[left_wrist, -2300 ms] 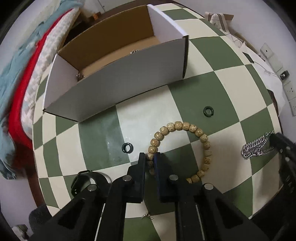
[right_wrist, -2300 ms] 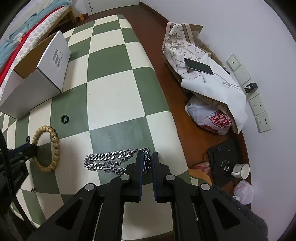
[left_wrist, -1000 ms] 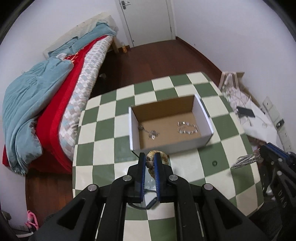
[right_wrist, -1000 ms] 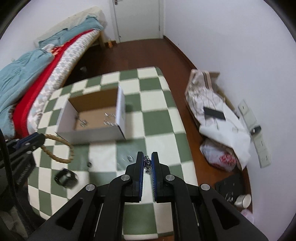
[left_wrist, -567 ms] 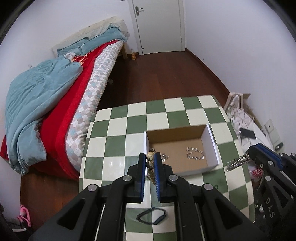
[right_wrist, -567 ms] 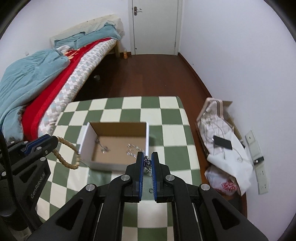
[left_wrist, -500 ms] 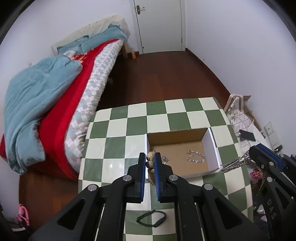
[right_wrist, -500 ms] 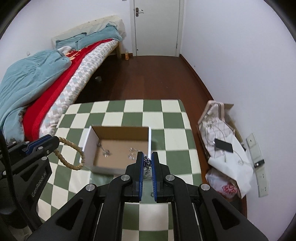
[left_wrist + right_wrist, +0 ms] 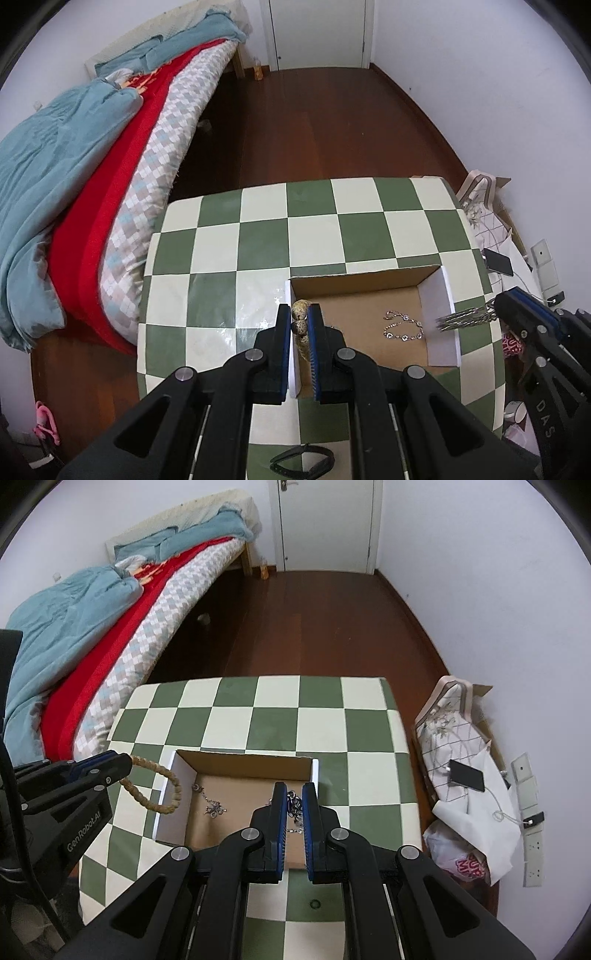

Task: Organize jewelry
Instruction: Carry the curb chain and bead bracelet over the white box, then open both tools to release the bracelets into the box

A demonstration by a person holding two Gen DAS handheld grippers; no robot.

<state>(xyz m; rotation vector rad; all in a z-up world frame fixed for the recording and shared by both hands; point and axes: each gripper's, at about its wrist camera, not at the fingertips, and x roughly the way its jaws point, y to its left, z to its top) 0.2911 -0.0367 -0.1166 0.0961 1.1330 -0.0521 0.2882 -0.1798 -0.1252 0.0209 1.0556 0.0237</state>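
Note:
An open cardboard box [image 9: 441, 345] [image 9: 168, 801] with white walls stands on the green-and-cream checkered table [image 9: 258, 236] [image 9: 280, 716]. On its floor lie a thin silver bracelet [image 9: 402, 329] and a pendant necklace [image 9: 213, 806]. My left gripper [image 9: 299, 314] [image 9: 123, 762] is shut on a wooden bead bracelet [image 9: 300, 320] [image 9: 157, 788], which hangs over the box's left wall. My right gripper [image 9: 294, 788] [image 9: 506, 301] is shut on a silver chain [image 9: 294, 806] [image 9: 461, 316], which dangles above the box's right side.
A black band [image 9: 303, 461] and a small dark ring [image 9: 314, 903] lie on the table near its front edge. A bed [image 9: 92, 155] with red and blue covers runs along the left. Bags and a phone [image 9: 466, 775] sit on the floor at the right.
Both grippers have carried their pieces across the table to the box, which now lies right under the fingertips in both views. Both grips stay the same.

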